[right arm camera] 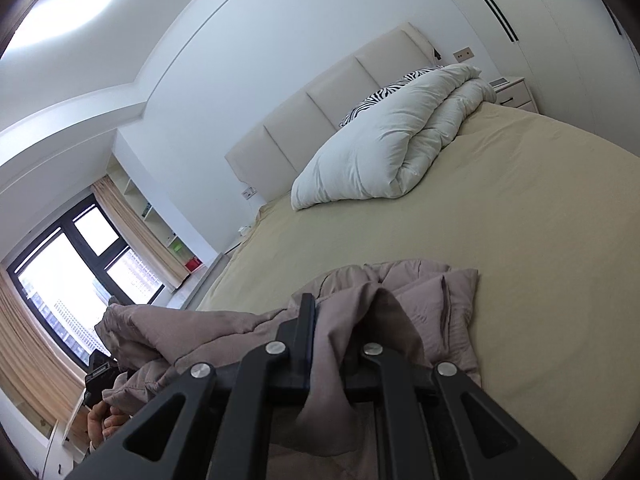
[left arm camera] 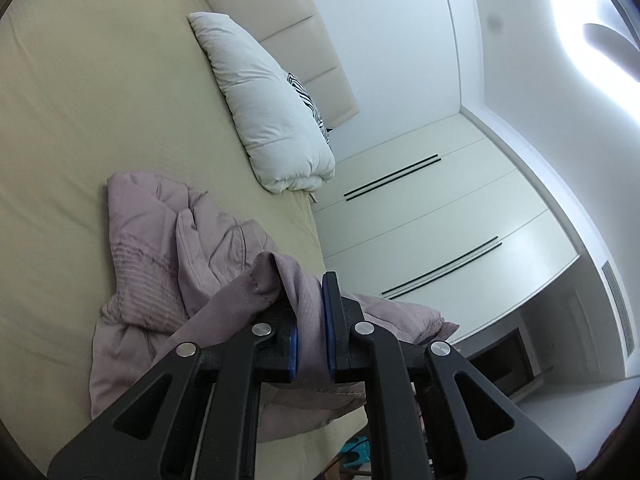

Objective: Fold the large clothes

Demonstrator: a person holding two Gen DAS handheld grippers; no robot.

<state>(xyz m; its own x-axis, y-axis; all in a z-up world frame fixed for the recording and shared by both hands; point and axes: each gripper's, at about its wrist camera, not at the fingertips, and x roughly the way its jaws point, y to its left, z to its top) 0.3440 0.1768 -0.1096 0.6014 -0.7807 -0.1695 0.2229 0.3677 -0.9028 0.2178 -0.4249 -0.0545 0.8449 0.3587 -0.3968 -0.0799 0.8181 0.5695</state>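
A mauve quilted garment (left arm camera: 168, 256) lies crumpled on the beige bed (left arm camera: 80, 120). My left gripper (left arm camera: 310, 300) is shut on a fold of its edge, the cloth pinched between the blue pads and lifted above the sheet. In the right wrist view my right gripper (right arm camera: 340, 320) is shut on another part of the same mauve garment (right arm camera: 432, 296); cloth drapes over and hides its right finger. The rest of the garment trails left over the bed's edge. The other hand-held gripper (right arm camera: 100, 380) shows at the lower left.
A folded white duvet (left arm camera: 264, 92) (right arm camera: 384, 148) and a zebra-print pillow (right arm camera: 384, 96) lie by the padded headboard (right arm camera: 320, 108). White wardrobe doors (left arm camera: 440, 220) stand past the bed's edge. A window (right arm camera: 68, 264) and a nightstand (right arm camera: 516, 92) flank the bed.
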